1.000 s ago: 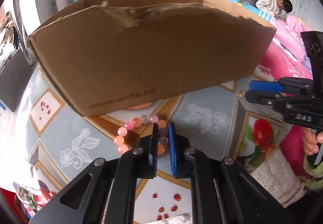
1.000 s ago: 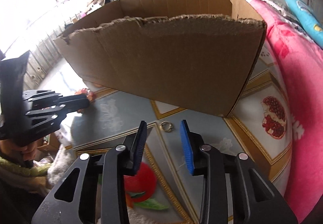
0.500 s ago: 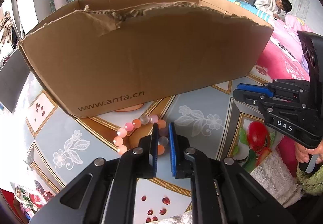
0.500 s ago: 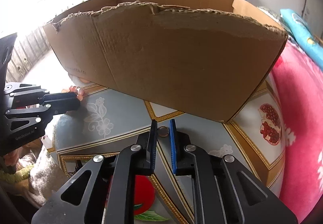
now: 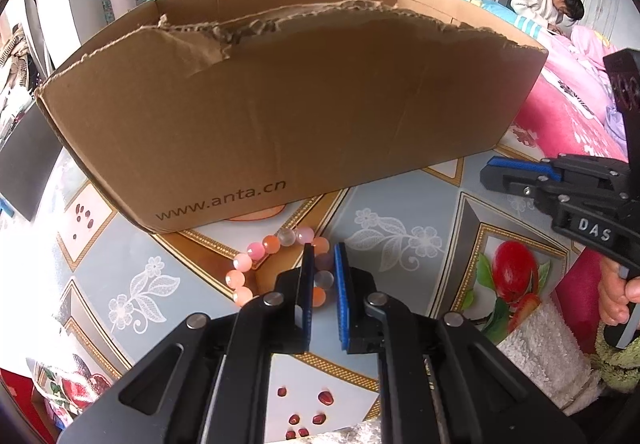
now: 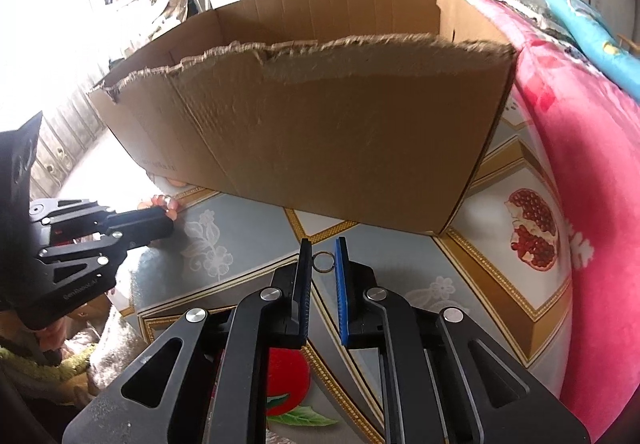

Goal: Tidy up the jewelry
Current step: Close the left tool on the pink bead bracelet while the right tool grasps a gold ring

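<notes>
A bracelet of pink and orange beads (image 5: 248, 264) lies on the patterned tablecloth just in front of the cardboard box (image 5: 280, 104). My left gripper (image 5: 322, 248) is shut on its right side, with a few beads between the pads. In the right wrist view my right gripper (image 6: 323, 244) is shut on a small metal ring (image 6: 323, 262), which stands upright between the pads near the box's (image 6: 340, 148) right front corner. Each gripper shows in the other's view: the right gripper (image 5: 492, 172) at right, the left gripper (image 6: 160, 220) at left.
The open box with its torn front rim fills the far side of the table (image 5: 400, 244). A pink blanket (image 6: 592, 184) borders the table on the right. A white fluffy cloth (image 5: 540, 348) lies at the near edge. A person (image 5: 544, 4) sits far behind.
The right jaws closed from open onto the ring that lay ahead of them, and the ring now stands between the pads. The left gripper kept its hold on the bracelet.
</notes>
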{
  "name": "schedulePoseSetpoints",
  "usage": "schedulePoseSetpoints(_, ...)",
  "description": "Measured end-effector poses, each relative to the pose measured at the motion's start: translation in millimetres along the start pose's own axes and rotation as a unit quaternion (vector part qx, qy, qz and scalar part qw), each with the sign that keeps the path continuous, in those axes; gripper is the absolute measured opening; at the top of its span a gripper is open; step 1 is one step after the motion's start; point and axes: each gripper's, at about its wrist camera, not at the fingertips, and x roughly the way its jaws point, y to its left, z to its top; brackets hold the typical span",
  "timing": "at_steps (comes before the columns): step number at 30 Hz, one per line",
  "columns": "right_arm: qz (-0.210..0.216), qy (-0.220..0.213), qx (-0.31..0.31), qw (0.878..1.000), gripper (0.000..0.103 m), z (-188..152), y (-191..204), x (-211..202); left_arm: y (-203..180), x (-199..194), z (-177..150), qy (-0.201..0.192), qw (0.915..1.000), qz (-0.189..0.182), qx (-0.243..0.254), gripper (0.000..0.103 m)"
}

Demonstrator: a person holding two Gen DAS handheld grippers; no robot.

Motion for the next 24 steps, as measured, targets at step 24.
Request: schedulePoseSetpoints(24,0.026,-0.02,0.008,0.999,0.009,-0.1,-6.1,-29.6,-5.3,1.5,1.9,0.006,0.9997,0.022,0.007,0.009)
